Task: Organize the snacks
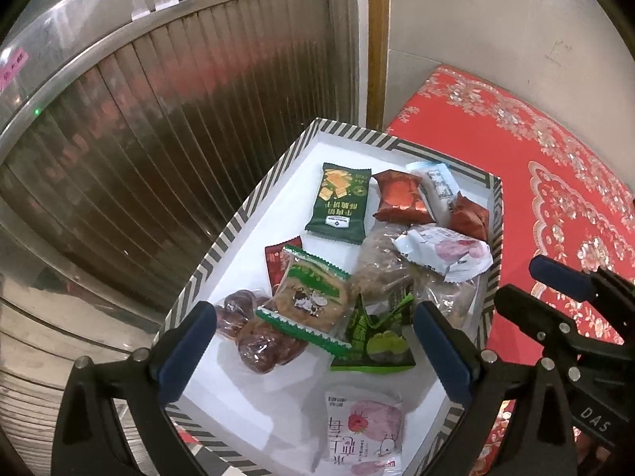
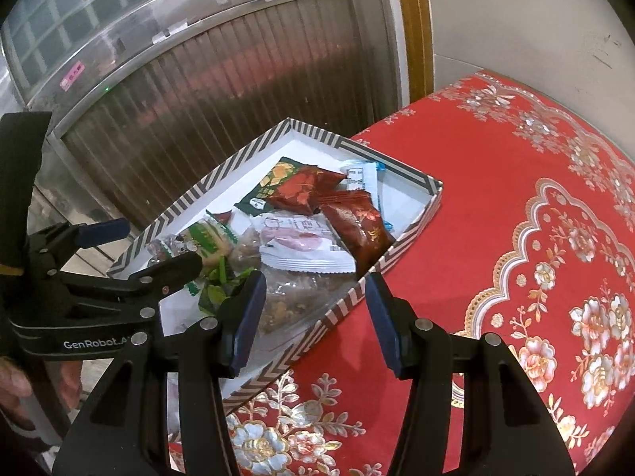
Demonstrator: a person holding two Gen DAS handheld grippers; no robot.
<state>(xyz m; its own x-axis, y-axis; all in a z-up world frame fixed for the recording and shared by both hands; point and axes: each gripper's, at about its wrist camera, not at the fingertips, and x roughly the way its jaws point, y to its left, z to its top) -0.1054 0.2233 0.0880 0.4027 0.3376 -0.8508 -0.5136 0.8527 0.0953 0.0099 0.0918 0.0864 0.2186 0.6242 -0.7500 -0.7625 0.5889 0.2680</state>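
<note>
We see a shallow cardboard box with a black-and-white striped rim and white floor (image 1: 254, 214) sitting at the left edge of a bench covered in a red cloth with gold and silver flowers (image 2: 496, 218), and the snacks already lie inside it, which we take to mean the sorting is well along. At the top of the box in the left wrist view lies a flat dark green wrapper printed with yellow crackers (image 1: 339, 202), beside it a crinkled orange-red foil packet (image 1: 401, 198); in the middle a clear packet with green serrated ends holding a round biscuit (image 1: 313, 297), and at the bottom of the frame a white sachet with a pink strawberry print (image 1: 363, 432). Our left gripper (image 1: 313, 349) hovers over the box with its blue-padded fingers (image 1: 186, 353) spread wide and nothing between them, probably poised to pick or nudge a packet. Our right gripper (image 2: 313, 321) hangs above the near corner of the box, fingers (image 2: 248, 321) partly parted and empty, straddling the rim without visibly touching it, so neither tool holds a snack.
</note>
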